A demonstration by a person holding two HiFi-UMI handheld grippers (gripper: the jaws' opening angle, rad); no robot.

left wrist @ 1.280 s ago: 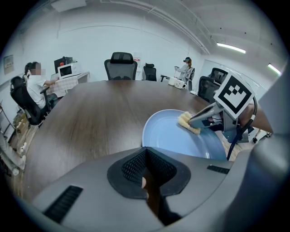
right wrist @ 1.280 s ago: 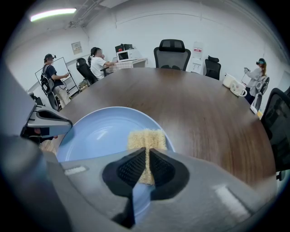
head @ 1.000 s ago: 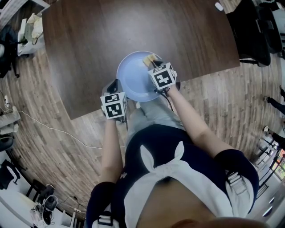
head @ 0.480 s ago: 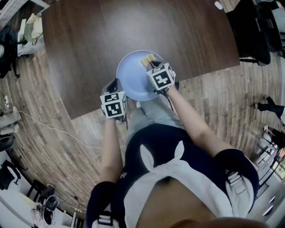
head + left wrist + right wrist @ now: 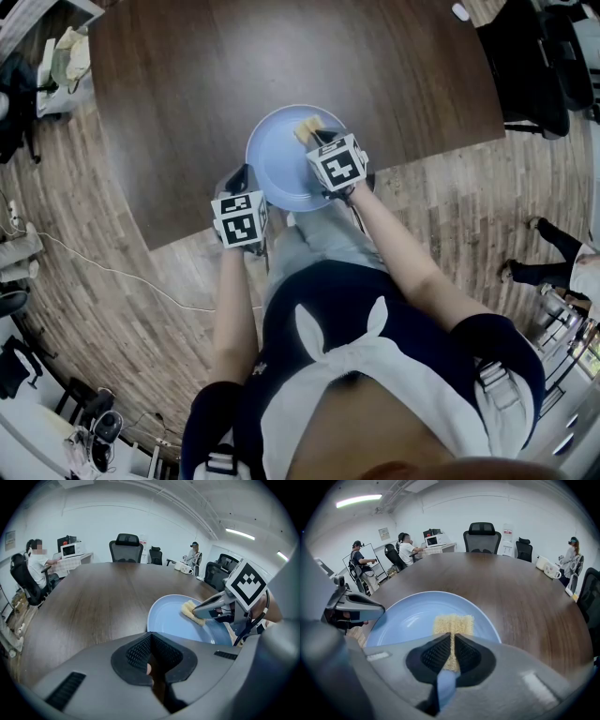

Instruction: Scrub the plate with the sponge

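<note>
Sponge: we saw the yellow sponge [image 5: 453,623] lying flat on the plate. In the head view it sat in the far right part, near the rim. Its near end was pinched between the pads of the right claw.
Plate: the plate [image 5: 405,616] was round and pale blue. It lay flat at the near edge of the worktop, straight ahead of the person. Its inside looked bare apart from the sponge.
Right claw: the right claw [image 5: 453,638] was clamped on the sponge, with only the sponge's thickness between its jaws. It reached in over the plate's near right rim, and its marker cube [image 5: 337,162] faced up at the head camera.
Left claw: the left claw [image 5: 150,638] had its jaws together, and we saw nothing held between them. It hung just beside the plate's near left rim, with the plate off to its right. We could not tell whether it touched the rim.
Worktop: the worktop [image 5: 281,56] was large, dark brown and rounded at the near edge.
Surroundings: a black office chair [image 5: 482,536] stood at the worktop's far end. A seated person [image 5: 407,545] was at a desk beyond it, on the left of the right gripper view. A wood-plank floor [image 5: 450,216] lay around the worktop.
</note>
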